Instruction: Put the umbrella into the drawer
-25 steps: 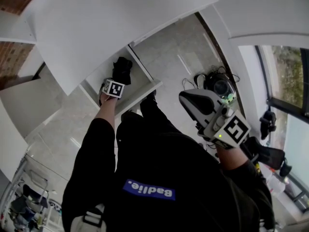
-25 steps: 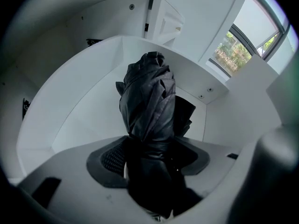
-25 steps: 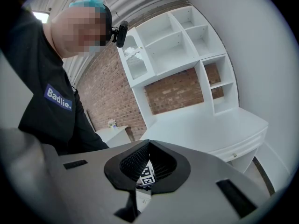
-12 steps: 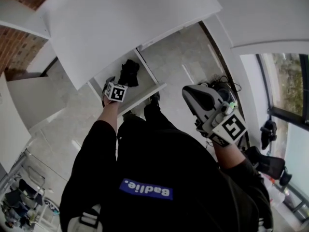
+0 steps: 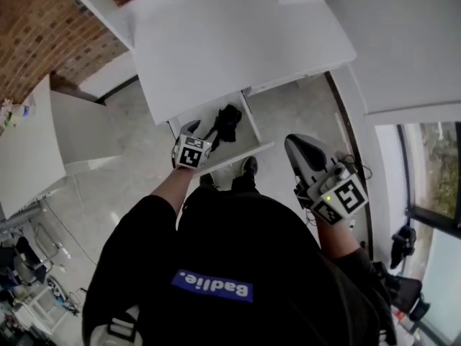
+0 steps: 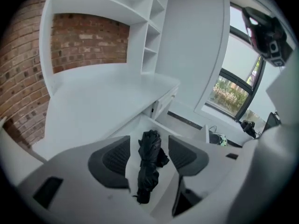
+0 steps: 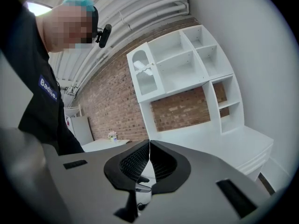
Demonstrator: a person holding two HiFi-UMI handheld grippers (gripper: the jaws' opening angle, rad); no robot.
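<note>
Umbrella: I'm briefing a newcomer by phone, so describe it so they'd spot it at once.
Find the white desk against the brick wall; under its top a white drawer stands open. The umbrella lies inside it: folded into a black bundle, the only dark thing in that white drawer.

Reaching forward with left arm [image 5: 155,215], left gripper [image 5: 189,130] pitched steeply down, marker cube [image 5: 191,154] facing up. Closing its jaws; wide gap between pads [image 6: 114,157], nothing pinched, no contact on either. Holding right gripper [image 5: 295,144] close by the right side on bent right arm [image 5: 338,240], pointing roughly level. Pressing its pads [image 7: 135,162] flat together, tip to tip, nothing between them.
</note>
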